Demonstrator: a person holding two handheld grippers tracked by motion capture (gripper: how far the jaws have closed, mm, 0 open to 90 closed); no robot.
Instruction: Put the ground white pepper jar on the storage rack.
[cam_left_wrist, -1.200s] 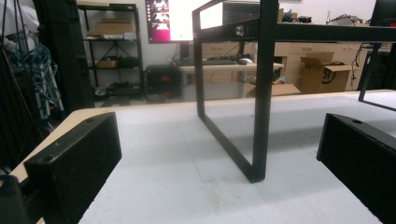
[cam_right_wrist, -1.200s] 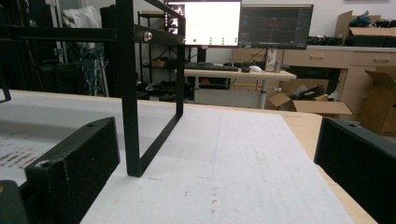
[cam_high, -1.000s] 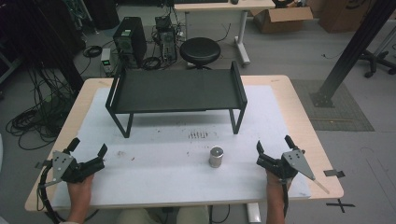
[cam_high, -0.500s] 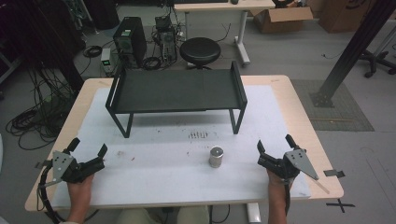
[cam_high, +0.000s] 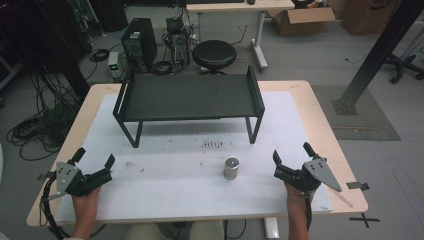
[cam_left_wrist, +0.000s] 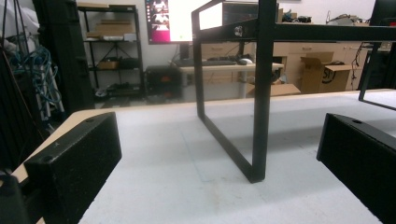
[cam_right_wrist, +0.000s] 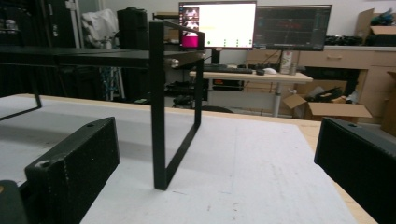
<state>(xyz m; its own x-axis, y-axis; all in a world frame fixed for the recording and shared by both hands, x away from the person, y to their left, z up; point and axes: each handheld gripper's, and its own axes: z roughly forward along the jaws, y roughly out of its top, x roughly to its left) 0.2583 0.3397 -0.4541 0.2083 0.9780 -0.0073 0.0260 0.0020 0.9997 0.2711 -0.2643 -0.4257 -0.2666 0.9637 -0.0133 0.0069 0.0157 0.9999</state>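
A small silver metal cylinder (cam_high: 231, 167) stands upright on the white mat (cam_high: 200, 165), right of centre near the front. Behind it a black raised shelf (cam_high: 190, 96) on thin legs spans the middle of the table. My left gripper (cam_high: 94, 159) rests at the front left, open, nothing between its jaws. My right gripper (cam_high: 292, 153) sits at the front right, open and empty, a short way right of the cylinder. The left gripper view has the shelf's left leg frame (cam_left_wrist: 259, 116) ahead; the right gripper view has its right leg frame (cam_right_wrist: 161, 121).
The wooden table edge (cam_high: 345, 165) runs close to the right gripper. Dark specks mark the mat (cam_high: 212, 145) in front of the shelf. Beyond the table are a black stool (cam_high: 214, 56), a computer tower (cam_high: 138, 37), cables and cardboard boxes (cam_high: 300, 17).
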